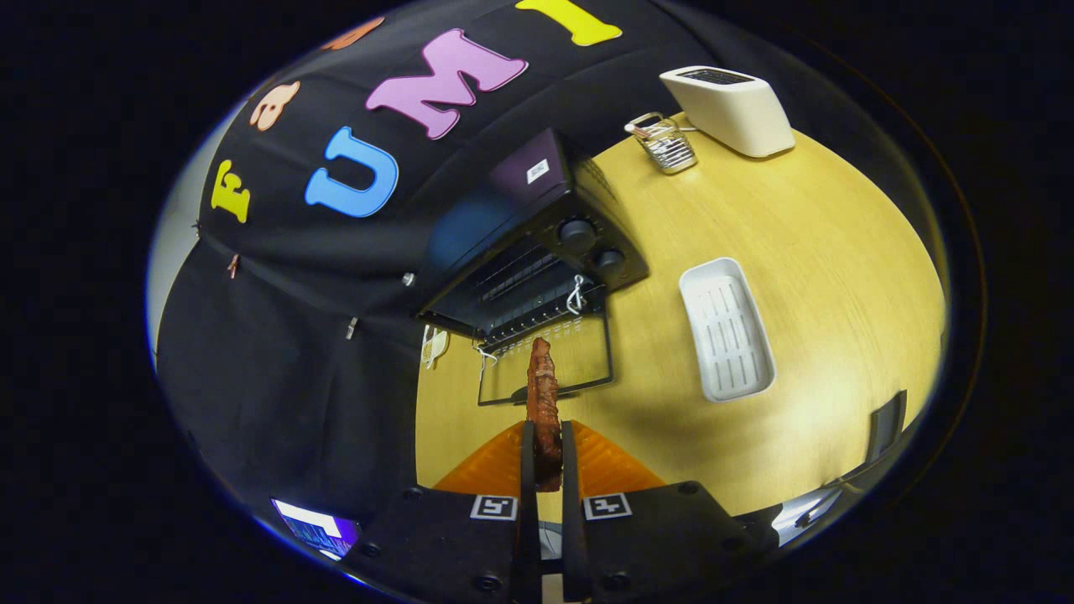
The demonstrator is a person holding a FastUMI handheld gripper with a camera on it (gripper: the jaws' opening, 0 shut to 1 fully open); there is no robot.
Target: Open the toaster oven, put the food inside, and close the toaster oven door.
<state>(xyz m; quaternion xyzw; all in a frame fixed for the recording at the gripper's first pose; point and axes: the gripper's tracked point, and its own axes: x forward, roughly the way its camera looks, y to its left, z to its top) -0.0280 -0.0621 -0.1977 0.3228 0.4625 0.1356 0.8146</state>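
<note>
The food [544,403], a long reddish-brown strip, stands clamped between both fingers of the gripper [543,445], held above the wooden table [839,277]. Just beyond it the toaster oven [537,252] has its glass door [550,369] folded down. Opening looks done; loading and closing remain. An empty white tray [726,331] lies beside the oven.

Gripper [544,457] — two flat parallel fingers on dark blocky mounts; one square black-and-white marker tag on each mount; round screw heads along the mount edges.
</note>
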